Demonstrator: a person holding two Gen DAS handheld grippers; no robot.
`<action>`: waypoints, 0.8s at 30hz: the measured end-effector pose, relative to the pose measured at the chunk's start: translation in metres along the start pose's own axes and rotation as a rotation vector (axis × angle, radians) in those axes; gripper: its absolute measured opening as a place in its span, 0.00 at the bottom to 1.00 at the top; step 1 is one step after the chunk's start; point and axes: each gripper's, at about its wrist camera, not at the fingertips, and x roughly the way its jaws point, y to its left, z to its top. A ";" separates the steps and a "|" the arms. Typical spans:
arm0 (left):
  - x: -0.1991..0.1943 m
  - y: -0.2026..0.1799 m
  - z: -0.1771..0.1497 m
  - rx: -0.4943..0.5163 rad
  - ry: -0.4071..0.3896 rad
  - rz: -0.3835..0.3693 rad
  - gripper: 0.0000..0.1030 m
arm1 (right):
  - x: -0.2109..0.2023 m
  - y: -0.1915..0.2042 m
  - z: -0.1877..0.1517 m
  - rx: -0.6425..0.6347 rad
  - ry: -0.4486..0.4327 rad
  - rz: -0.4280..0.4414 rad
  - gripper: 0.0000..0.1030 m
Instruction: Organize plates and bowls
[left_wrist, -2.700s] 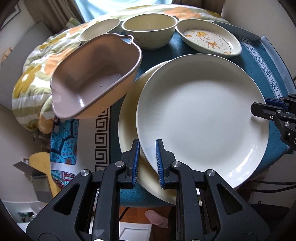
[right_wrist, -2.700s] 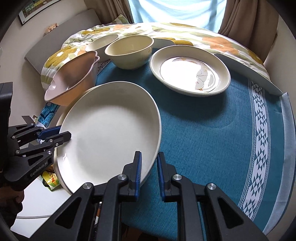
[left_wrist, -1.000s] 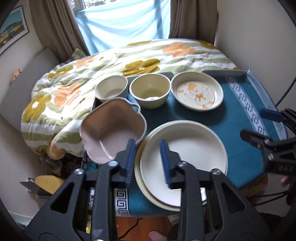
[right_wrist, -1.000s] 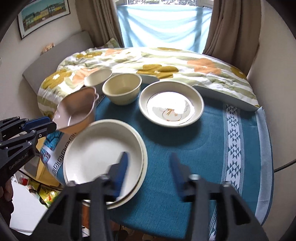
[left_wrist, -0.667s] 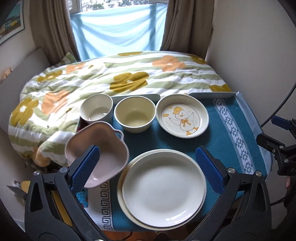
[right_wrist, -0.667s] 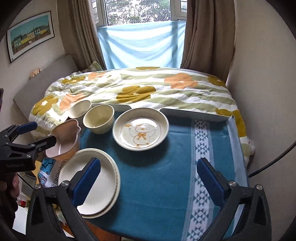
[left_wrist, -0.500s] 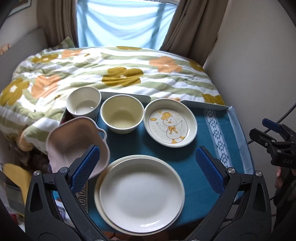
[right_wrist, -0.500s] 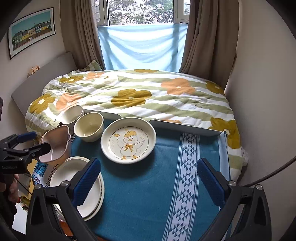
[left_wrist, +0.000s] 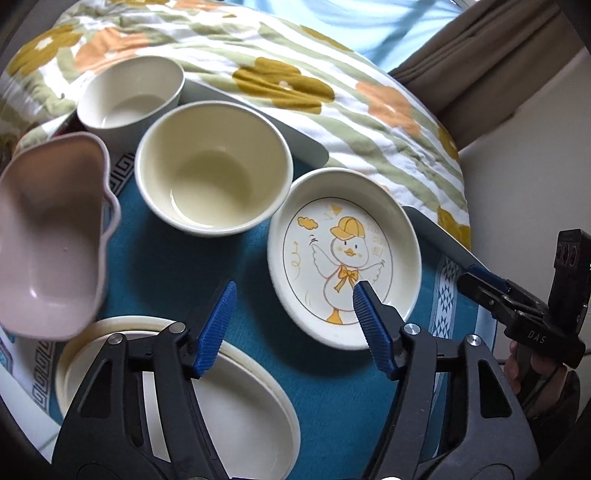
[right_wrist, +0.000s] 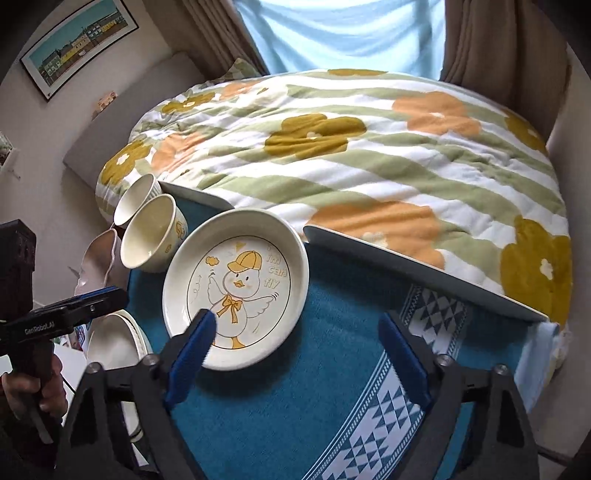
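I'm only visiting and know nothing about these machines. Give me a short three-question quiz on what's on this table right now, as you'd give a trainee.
1. True or false: the round cream plate with the yellow-capped duck drawing has food on it.
2. How many plain cream plates are in the stack at the near edge of the blue tablecloth?
3. Which is nearest the duck plate? A) pale yellow round bowl B) small white bowl C) pink lobed bowl

Key: 1 false, it is empty. 2 two. 3 A.
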 end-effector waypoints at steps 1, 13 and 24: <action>0.009 0.000 0.000 -0.013 0.007 0.002 0.52 | 0.011 -0.004 0.003 -0.001 0.018 0.022 0.60; 0.061 0.002 0.005 -0.070 0.058 0.072 0.23 | 0.073 -0.017 0.023 -0.053 0.110 0.145 0.25; 0.069 -0.002 0.003 -0.039 0.057 0.112 0.13 | 0.078 -0.019 0.021 -0.074 0.116 0.163 0.11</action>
